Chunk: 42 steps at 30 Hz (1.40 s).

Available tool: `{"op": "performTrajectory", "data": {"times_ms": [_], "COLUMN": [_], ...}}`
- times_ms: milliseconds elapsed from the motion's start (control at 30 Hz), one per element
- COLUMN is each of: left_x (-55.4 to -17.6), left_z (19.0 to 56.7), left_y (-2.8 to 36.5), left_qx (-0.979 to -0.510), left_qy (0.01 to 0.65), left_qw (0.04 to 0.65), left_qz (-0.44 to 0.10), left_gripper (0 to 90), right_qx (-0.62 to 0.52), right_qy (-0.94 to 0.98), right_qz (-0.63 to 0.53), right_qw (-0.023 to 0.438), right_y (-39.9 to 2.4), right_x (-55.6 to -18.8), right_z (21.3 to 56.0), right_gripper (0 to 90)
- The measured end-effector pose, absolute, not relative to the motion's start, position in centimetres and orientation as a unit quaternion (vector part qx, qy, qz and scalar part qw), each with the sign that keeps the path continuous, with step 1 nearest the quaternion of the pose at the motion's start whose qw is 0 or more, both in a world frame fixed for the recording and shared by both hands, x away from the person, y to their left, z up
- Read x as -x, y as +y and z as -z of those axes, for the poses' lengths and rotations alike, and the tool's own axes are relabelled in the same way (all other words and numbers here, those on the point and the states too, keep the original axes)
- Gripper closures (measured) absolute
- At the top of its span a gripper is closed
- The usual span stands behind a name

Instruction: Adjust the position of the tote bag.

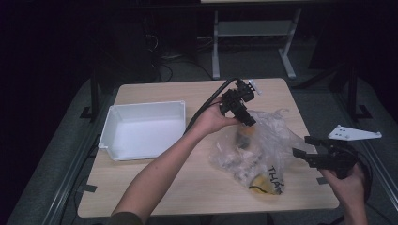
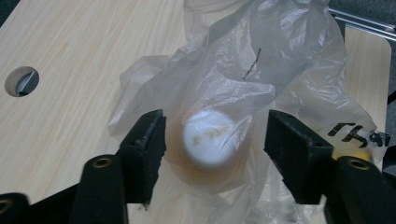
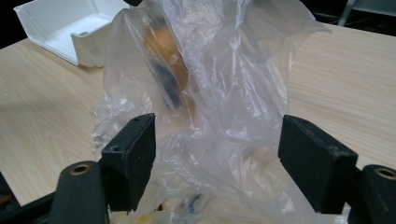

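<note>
1. Clear plastic bag [image 1: 260, 150] lies crumpled on my wooden table [image 1: 155, 187], right of the white bin [image 1: 141, 131].
2. My left gripper [image 1: 241, 110] gapes wide above it, holding nothing.
3. My right gripper [image 1: 312, 150] gapes beside it, empty.

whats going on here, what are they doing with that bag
A person works a crumpled clear plastic bag of items on a wooden table with two handheld grippers. The left gripper is down at the bag's top, jaws open around a white-capped object inside the plastic. The right gripper waits open beside the bag. An empty white bin sits to the left.
</note>
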State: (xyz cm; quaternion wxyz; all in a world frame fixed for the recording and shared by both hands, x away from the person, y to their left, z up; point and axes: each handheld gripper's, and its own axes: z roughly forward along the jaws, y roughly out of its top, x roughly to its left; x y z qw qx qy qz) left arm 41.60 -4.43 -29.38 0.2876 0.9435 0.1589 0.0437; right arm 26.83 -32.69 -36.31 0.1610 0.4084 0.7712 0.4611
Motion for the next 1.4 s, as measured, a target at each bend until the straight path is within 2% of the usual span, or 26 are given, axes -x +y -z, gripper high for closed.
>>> {"op": "performTrajectory", "data": {"times_ms": [433,967,1233,1400], "left_x": [-41.6,-41.5,-41.6,-41.5], "left_z": [29.4,28.7,28.4,28.4], "left_y": [-5.0,-4.4,-4.0,-3.9], "left_qx": [-0.950,-0.948,-0.947,-0.950], "left_qy": [0.146,0.151,0.155,0.151], "left_qw": [0.270,0.276,0.276,0.269], "left_qz": [-0.058,-0.054,-0.053,-0.055], "left_gripper": [60.3,63.5,70.1,78.9], "right_qx": [-0.406,-0.406,-0.405,-0.406], "right_qy": [0.772,0.770,0.769,0.766], "right_qz": [-0.463,-0.465,-0.466,-0.469], "right_qw": [0.159,0.163,0.164,0.168], "right_y": [-32.6,-32.7,-32.7,-32.8], "right_x": [-26.8,-26.7,-26.7,-26.5], "right_z": [36.2,36.1,35.9,35.7], "right_gripper": [27.3,27.3,27.3,27.3]}}
